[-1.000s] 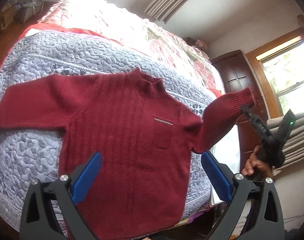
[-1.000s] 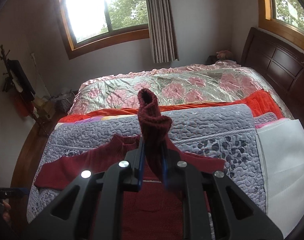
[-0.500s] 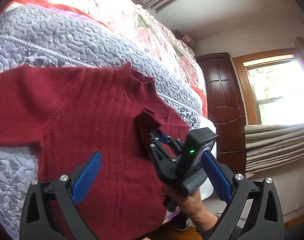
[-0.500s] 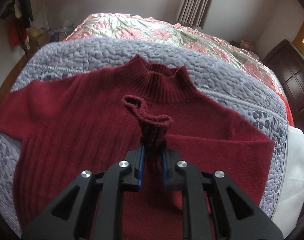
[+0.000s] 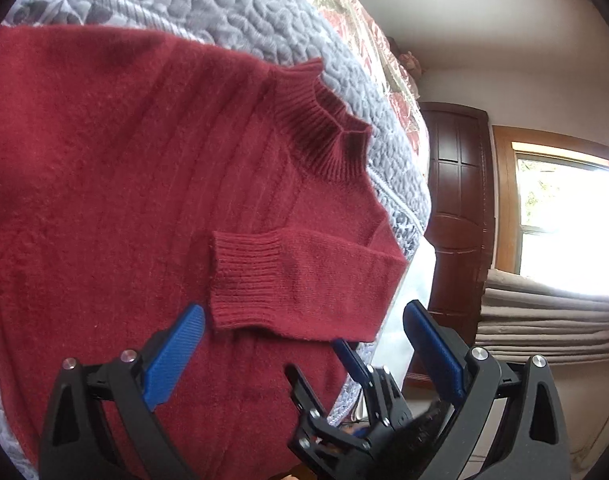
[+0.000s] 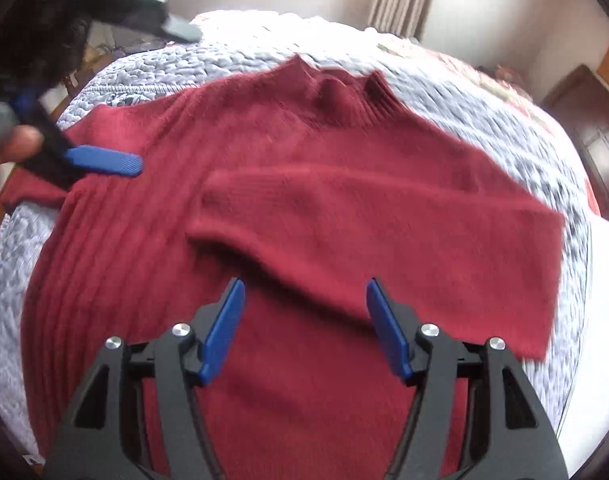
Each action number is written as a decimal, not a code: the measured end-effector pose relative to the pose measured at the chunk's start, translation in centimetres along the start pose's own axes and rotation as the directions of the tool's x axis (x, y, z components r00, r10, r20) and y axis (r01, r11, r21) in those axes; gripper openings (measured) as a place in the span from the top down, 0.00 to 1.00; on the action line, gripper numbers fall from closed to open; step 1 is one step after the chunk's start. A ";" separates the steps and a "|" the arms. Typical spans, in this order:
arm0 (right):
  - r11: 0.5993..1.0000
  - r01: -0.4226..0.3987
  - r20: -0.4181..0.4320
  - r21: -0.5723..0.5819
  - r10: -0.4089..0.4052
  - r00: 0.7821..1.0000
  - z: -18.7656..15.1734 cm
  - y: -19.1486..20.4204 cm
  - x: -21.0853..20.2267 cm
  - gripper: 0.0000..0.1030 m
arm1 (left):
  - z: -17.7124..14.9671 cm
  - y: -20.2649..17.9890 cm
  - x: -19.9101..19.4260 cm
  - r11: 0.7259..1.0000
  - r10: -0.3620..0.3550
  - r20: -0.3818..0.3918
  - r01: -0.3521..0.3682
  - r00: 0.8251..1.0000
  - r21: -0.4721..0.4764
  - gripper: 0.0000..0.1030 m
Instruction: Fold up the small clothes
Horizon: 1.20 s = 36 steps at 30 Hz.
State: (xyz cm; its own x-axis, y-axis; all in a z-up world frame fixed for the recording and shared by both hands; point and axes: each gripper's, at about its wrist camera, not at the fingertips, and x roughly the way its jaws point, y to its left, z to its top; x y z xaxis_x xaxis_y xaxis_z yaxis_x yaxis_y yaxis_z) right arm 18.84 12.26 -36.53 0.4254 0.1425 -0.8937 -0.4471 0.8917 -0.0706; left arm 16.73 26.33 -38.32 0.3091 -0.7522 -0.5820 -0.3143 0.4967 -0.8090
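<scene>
Bed (image 5: 240, 4): filling the background, grey quilted cover on top, floral satin spread beyond it toward the headboard side.
Grey quilt (image 6: 444, 80): directly under the garment, showing all round its edges.
Sweater (image 6: 304, 380): dark red knit, lying flat and face up on the quilt, ribbed collar (image 5: 324, 128) toward the far side of the bed.
Folded sleeve (image 5: 304, 284): laid across the chest, ribbed cuff (image 5: 244, 280) ending near the middle of the body; resting loose, nothing gripping it.
Other sleeve (image 6: 28, 194): stretched outward on the quilt, only partly in the right wrist view.
Right gripper (image 6: 304, 316): blue pads spread wide apart, nothing between them, hanging just short of the folded sleeve's lower edge, clear of the cloth.
Left gripper (image 5: 304, 340): likewise gaping wide, empty, poised over the sweater's body below the cuff; one blue fingertip (image 6: 104, 161) showing in the right wrist view over the shoulder by the outstretched sleeve.
Hand (image 6: 8, 148): blurred at the left edge of the right wrist view, behind the left gripper.
Contact: cannot tell whether either gripper touches the knit.
</scene>
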 end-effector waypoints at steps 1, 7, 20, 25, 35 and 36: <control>0.999 -0.011 -0.014 0.032 0.012 1.000 -1.2 -0.8 -0.7 0.39 | 0.2 0.3 1.0 1.000 0.011 -0.010 -0.011 1.000 -0.005 0.04; 0.983 -0.017 -0.100 0.185 0.036 0.994 -6.8 -3.7 -3.4 0.38 | 0.1 0.9 6.0 0.973 0.231 -0.083 -0.230 0.969 0.018 0.04; 0.952 -0.070 -0.066 0.297 0.093 0.993 -8.3 -4.6 -6.8 0.37 | 1.0 0.7 7.8 0.901 0.434 -0.134 -0.434 0.891 0.031 0.47; 0.948 -0.076 -0.067 0.309 0.101 0.993 -8.6 -4.9 -7.4 0.37 | 1.7 0.1 7.5 0.877 0.480 -0.146 -0.474 0.865 0.079 0.79; 0.942 -0.089 -0.069 0.324 0.117 0.991 -9.1 -4.7 -7.5 0.37 | 2.6 -4.0 7.4 0.849 0.499 -0.063 -0.473 0.864 0.235 0.94; 0.942 -0.091 -0.068 0.324 0.120 0.990 -9.1 -4.6 -7.5 0.37 | 2.5 -4.1 7.2 0.847 0.499 -0.058 -0.473 0.864 0.243 0.94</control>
State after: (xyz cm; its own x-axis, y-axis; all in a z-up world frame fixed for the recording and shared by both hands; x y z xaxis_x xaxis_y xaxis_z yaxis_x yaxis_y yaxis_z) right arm 10.59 3.20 -33.56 0.3141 0.2184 -0.9239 -0.2045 0.9659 0.1588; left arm 22.54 19.93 -39.41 0.0583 -0.4271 -0.9023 -0.1943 0.8817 -0.4299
